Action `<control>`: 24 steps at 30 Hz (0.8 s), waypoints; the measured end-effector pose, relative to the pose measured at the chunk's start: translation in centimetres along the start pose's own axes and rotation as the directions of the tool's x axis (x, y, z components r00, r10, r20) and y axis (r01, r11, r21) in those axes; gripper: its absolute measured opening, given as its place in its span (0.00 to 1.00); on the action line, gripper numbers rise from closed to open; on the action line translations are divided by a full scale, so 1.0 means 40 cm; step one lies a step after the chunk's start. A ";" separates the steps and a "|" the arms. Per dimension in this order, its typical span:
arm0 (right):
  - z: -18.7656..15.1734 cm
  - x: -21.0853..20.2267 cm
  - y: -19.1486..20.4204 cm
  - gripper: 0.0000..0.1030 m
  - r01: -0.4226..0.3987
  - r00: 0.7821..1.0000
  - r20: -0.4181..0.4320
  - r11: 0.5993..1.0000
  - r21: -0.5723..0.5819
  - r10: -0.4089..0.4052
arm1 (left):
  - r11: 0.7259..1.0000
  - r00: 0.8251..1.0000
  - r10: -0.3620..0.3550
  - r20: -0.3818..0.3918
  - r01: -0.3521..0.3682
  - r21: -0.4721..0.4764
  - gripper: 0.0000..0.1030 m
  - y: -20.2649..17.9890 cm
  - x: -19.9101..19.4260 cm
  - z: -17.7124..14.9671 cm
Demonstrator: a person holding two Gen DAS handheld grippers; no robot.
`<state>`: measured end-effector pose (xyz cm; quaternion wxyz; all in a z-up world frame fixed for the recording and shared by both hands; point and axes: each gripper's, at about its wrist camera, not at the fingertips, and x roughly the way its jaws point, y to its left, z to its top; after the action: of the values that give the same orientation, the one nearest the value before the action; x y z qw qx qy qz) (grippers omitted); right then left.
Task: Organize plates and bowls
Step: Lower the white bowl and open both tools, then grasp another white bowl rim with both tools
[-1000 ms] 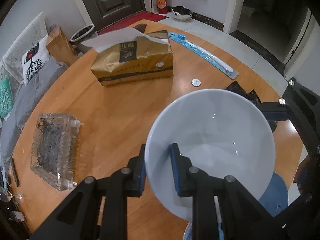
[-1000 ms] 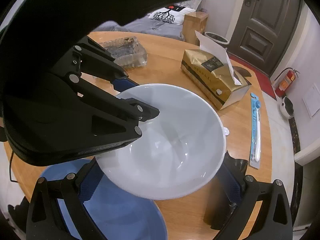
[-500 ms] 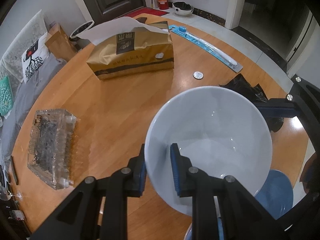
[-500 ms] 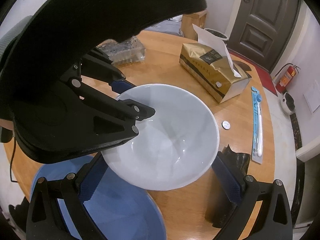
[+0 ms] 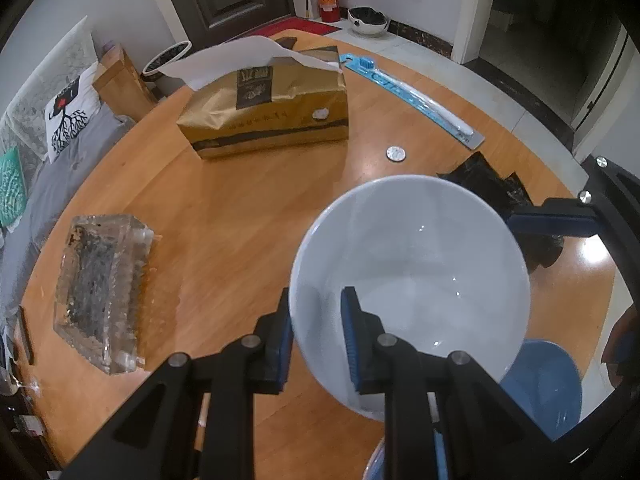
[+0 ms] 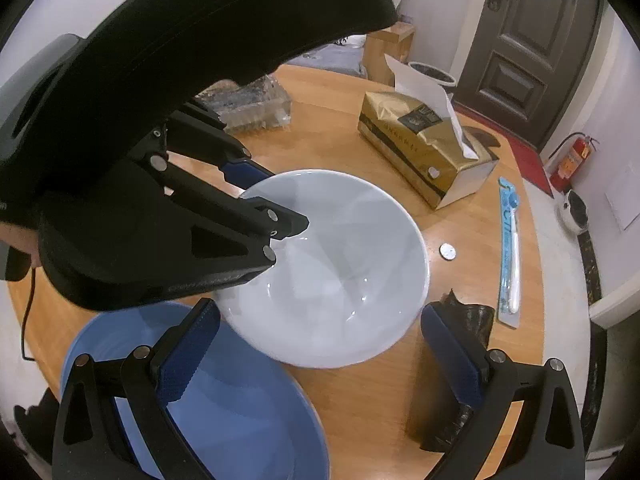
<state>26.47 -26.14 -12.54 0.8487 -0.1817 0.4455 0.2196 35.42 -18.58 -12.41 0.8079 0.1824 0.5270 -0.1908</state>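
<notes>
My left gripper (image 5: 318,334) is shut on the near rim of a white bowl (image 5: 416,280) and holds it above the round wooden table (image 5: 240,216). The white bowl also shows in the right wrist view (image 6: 340,272), with the left gripper (image 6: 262,196) clamped on its left rim. A blue bowl (image 6: 224,408) sits on the table below, also seen in the left wrist view (image 5: 548,384). My right gripper (image 6: 320,344) is open and empty, its fingers on either side of the white bowl's near edge without touching it.
A gold tissue pack (image 5: 268,116), a clear glass tray (image 5: 100,292), a coin (image 5: 395,153), a packaged blue toothbrush (image 5: 412,92) and a crumpled black bag (image 5: 500,196) lie on the table. The table edge curves close on the right.
The white bowl, held by my left gripper, has drawn back toward the blue bowl and slightly up. The right gripper has stayed open.
</notes>
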 end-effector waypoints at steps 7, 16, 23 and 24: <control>-0.023 -0.069 0.010 0.97 0.055 0.996 0.067 0.998 0.004 -0.055 | 0.999 0.995 -0.035 0.092 0.037 -0.028 0.39 0.031 -0.100 -0.018; -0.039 -0.196 0.119 0.98 0.035 0.984 0.177 0.999 0.016 -0.037 | 0.996 0.979 0.004 0.202 0.014 -0.090 0.45 0.159 -0.284 -0.126; 0.002 -0.211 0.319 0.98 -0.092 0.975 0.195 0.993 -0.074 0.105 | 0.984 0.968 0.096 0.232 -0.057 -0.169 0.45 0.305 -0.368 -0.284; 0.012 -0.200 0.338 0.98 -0.107 0.974 0.190 0.991 -0.084 0.121 | 0.980 0.967 0.115 0.229 -0.072 -0.187 0.45 0.331 -0.371 -0.312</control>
<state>15.51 -16.25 -7.13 0.8669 -0.1646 0.3617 0.3009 26.78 0.73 -2.24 0.8864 0.1105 0.4317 -0.1253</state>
